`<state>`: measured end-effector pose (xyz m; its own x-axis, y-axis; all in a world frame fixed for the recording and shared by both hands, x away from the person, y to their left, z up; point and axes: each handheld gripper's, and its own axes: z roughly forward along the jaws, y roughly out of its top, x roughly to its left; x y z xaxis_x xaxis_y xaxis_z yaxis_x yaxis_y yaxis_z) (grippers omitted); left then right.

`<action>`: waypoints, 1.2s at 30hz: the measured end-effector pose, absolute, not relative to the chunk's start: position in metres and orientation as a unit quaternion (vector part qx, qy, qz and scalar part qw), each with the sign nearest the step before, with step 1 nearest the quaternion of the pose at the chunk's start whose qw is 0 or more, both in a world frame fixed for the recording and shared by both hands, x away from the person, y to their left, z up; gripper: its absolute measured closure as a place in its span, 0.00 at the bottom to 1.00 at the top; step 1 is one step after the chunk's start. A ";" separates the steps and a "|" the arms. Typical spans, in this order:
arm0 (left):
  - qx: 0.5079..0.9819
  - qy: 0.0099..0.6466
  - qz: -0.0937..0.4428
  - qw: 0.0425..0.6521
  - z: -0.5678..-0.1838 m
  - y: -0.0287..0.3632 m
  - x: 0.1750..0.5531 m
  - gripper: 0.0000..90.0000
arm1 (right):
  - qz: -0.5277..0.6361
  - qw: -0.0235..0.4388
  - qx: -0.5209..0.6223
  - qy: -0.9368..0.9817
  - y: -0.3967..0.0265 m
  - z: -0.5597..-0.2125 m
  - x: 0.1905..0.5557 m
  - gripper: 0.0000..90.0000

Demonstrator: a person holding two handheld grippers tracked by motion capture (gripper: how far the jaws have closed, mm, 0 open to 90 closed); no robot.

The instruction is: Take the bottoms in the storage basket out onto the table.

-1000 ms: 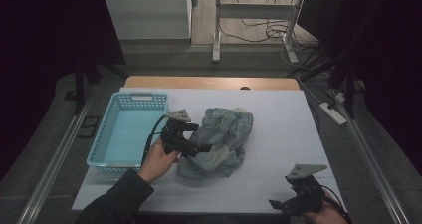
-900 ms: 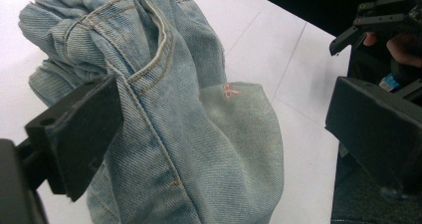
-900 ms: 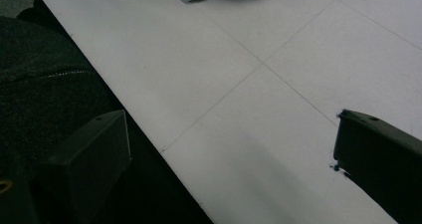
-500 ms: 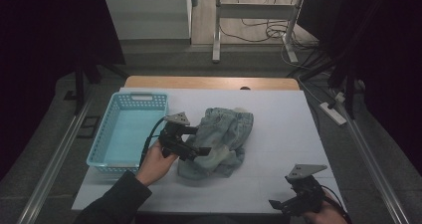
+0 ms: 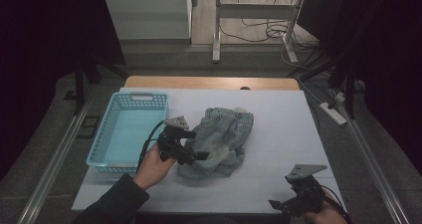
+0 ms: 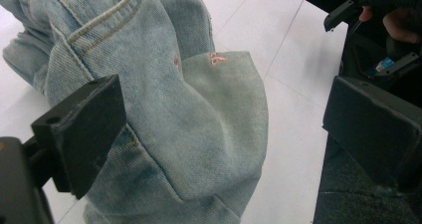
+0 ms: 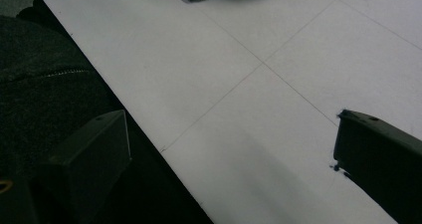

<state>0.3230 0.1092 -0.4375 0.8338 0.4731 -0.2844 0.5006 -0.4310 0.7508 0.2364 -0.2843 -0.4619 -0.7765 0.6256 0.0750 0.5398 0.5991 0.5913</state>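
Observation:
A crumpled pair of light blue jeans [image 5: 224, 134] lies in the middle of the white table [image 5: 278, 119]. My left gripper [image 5: 193, 157] is at the heap's near left edge, open. In the left gripper view the wide-spread jaws of that gripper [image 6: 224, 134] stand on either side of a fold of the jeans [image 6: 164, 84], with a pocket seam at the top. My right gripper [image 5: 281, 206] is open at the table's near right edge. The right gripper view shows this gripper [image 7: 229, 154] over bare table, nothing between the jaws.
A light blue plastic basket [image 5: 132, 132] stands on the table's left side, right beside my left hand. The table's front edge [image 7: 164, 149] runs under the right gripper, with a dark sleeve [image 7: 45, 74] beside it. Floor, cables and stands lie beyond the table.
My left gripper has crept a little forward and to the right, onto the near left edge of the jeans. The jeans and the right gripper have stayed put.

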 end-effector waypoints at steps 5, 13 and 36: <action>0.849 0.285 -0.016 0.446 -0.439 0.111 0.320 0.05 | 0.306 0.070 0.327 0.892 -0.284 -0.462 0.237 0.01; 0.852 0.283 -0.013 0.441 -0.440 0.114 0.315 0.05 | 0.305 0.070 0.327 0.892 -0.284 -0.462 0.236 0.01; 0.848 0.290 -0.009 0.443 -0.445 0.126 0.303 0.05 | 0.304 0.069 0.327 0.892 -0.284 -0.462 0.237 0.01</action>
<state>0.3032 0.1262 -0.4453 0.8319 0.4834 -0.2726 0.5001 -0.4400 0.7458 0.2366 -0.2838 -0.4622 -0.7763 0.6259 0.0749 0.5417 0.6015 0.5872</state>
